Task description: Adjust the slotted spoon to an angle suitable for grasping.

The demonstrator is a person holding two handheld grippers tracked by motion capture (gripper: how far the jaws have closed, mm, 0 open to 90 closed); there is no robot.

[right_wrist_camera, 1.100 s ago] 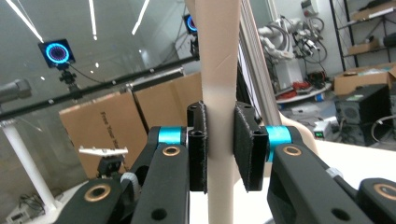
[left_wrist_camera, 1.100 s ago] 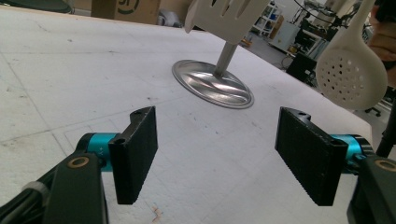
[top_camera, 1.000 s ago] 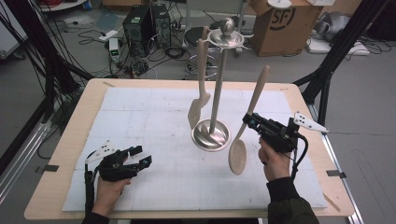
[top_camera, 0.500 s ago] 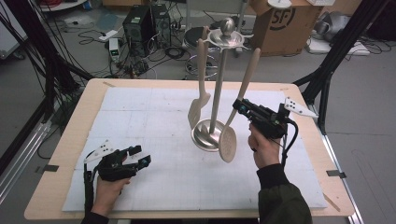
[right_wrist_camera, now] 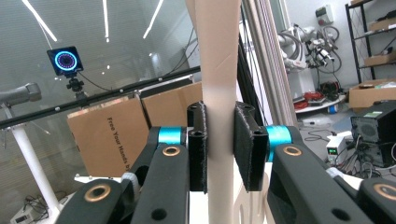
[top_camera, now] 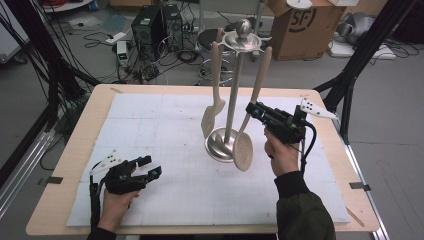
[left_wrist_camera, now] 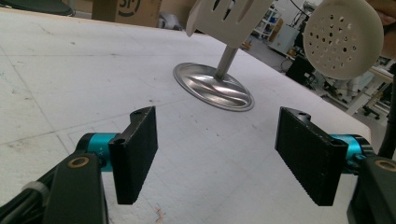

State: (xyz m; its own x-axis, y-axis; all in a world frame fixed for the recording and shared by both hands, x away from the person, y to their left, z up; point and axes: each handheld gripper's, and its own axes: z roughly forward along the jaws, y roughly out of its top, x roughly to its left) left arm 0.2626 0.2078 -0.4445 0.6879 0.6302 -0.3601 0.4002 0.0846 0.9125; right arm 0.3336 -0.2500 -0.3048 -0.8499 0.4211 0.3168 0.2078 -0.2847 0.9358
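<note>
The right gripper (top_camera: 254,110) is clamping the handle of a perforated skimmer (top_camera: 244,150) beside the utensil stand (top_camera: 231,100), its top reaching toward the rack, seemingly not yet hooked. A slotted spatula (top_camera: 211,117) is already hanging. The left gripper (top_camera: 150,167) is resting open on the table.

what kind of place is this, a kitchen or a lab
Most likely a robotics lab or workshop, not a kitchen: computer towers and loose cables on the floor, a cardboard box, and robot arms behind.
</note>
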